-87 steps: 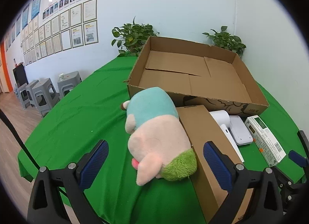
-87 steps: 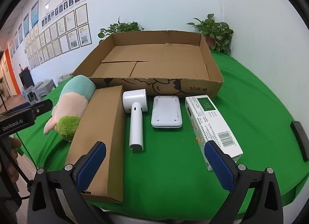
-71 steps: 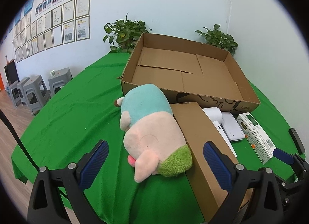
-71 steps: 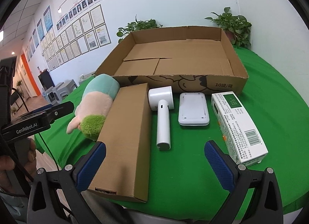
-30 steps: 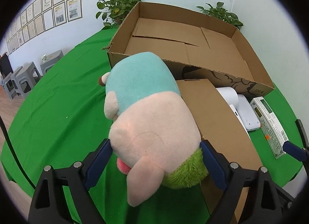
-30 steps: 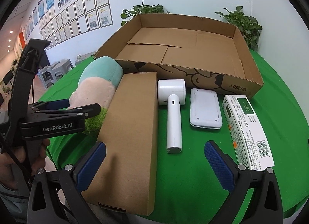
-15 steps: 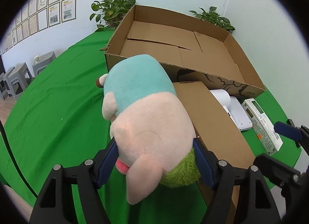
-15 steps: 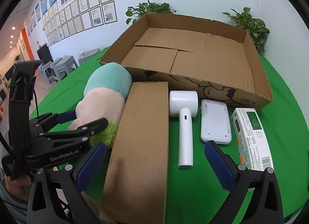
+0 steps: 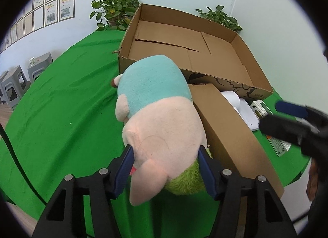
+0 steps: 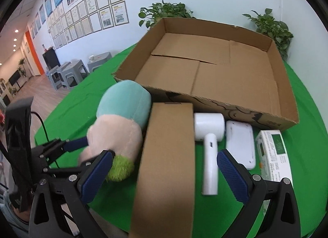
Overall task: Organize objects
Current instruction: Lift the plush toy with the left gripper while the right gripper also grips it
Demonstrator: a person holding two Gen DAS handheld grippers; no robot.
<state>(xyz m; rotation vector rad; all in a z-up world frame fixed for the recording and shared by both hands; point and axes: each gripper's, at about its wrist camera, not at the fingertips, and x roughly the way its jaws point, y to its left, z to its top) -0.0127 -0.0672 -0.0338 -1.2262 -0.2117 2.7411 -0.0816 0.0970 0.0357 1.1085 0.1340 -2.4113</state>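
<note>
Partly hidden: plush toy's (image 9: 160,123) green end

Both fisheye views are brightly and evenly lit by indoor light, with black corners framing a round picture. Straight lines bend near the edges. Small round ceiling lights (image 10: 14,39) glow at the far left of the right wrist view. Shadows on the green tabletop (image 9: 61,115) are soft and faint. The right gripper (image 9: 295,121) appears blurred at the left wrist view's right edge. The long cardboard box (image 10: 166,164) is slightly smeared by motion.
</note>
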